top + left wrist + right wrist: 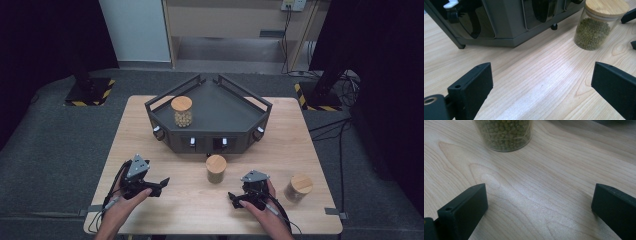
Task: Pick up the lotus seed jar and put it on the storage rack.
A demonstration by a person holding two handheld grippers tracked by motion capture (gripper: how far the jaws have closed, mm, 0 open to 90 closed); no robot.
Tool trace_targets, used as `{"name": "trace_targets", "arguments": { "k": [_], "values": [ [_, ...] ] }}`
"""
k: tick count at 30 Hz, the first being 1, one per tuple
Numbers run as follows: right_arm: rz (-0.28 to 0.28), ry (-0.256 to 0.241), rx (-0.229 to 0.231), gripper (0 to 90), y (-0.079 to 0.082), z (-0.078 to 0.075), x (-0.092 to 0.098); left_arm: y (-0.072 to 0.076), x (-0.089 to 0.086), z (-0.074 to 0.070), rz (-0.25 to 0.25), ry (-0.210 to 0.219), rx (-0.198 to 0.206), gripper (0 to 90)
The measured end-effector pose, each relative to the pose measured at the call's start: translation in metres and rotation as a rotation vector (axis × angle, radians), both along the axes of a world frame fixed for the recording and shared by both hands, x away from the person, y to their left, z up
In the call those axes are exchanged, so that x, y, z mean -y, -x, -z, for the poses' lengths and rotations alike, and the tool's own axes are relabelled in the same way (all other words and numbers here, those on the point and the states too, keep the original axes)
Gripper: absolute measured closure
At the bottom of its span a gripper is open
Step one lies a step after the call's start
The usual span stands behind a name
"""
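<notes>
Three glass jars with wooden lids are in the high view. One jar (pixel 181 111) stands on the dark grey rack (pixel 235 120) at the back. A second jar (pixel 216 168) holds green beans and stands mid-table in front of the rack. A third jar (pixel 298 187) stands near the right front. My left gripper (pixel 161 186) rests open at the front left, pointing right toward the bean jar (pixel 596 27). My right gripper (pixel 233 199) is open just right of and in front of the same jar (pixel 504 135). Both left gripper (pixel 543 75) and right gripper (pixel 540 195) hold nothing.
The rack (pixel 506 22) has raised rails, small feet and knobs along its front face. The wooden table (pixel 150 145) has bare room on both sides of the rack. Cables (pixel 345 130) trail over the floor at the right. Black stands sit beyond the far corners.
</notes>
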State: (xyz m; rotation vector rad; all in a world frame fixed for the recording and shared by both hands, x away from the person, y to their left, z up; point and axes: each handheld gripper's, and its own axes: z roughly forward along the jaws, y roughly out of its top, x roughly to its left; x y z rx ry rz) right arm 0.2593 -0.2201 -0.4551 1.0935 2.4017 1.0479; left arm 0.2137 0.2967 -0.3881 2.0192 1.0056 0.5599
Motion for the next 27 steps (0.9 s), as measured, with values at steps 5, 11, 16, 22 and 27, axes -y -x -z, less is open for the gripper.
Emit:
{"name": "trace_targets", "arguments": {
  "k": [5, 11, 16, 22, 27],
  "values": [
    [0.000, -0.001, -0.001, 0.6, 0.000, 0.000, 0.000, 0.003, 0.000, 0.007, -0.021, 0.007, -0.004, 3.0],
    [0.000, 0.000, -0.001, 0.6, 0.000, 0.000, 0.000, 0.004, 0.002, 0.017, -0.043, 0.004, -0.033, 3.0],
    [0.000, 0.000, -0.001, 0.6, 0.000, 0.000, 0.000, 0.008, 0.006, 0.026, -0.052, -0.016, -0.052, 3.0],
    [0.000, -0.001, -0.001, 0.6, 0.000, 0.000, 0.000, 0.015, 0.007, 0.034, -0.060, -0.023, -0.063, 2.4],
    [-0.001, -0.001, -0.001, 0.5, 0.000, 0.000, 0.000, 0.018, 0.012, 0.040, -0.076, -0.061, -0.080, 2.1]
  ]
}}
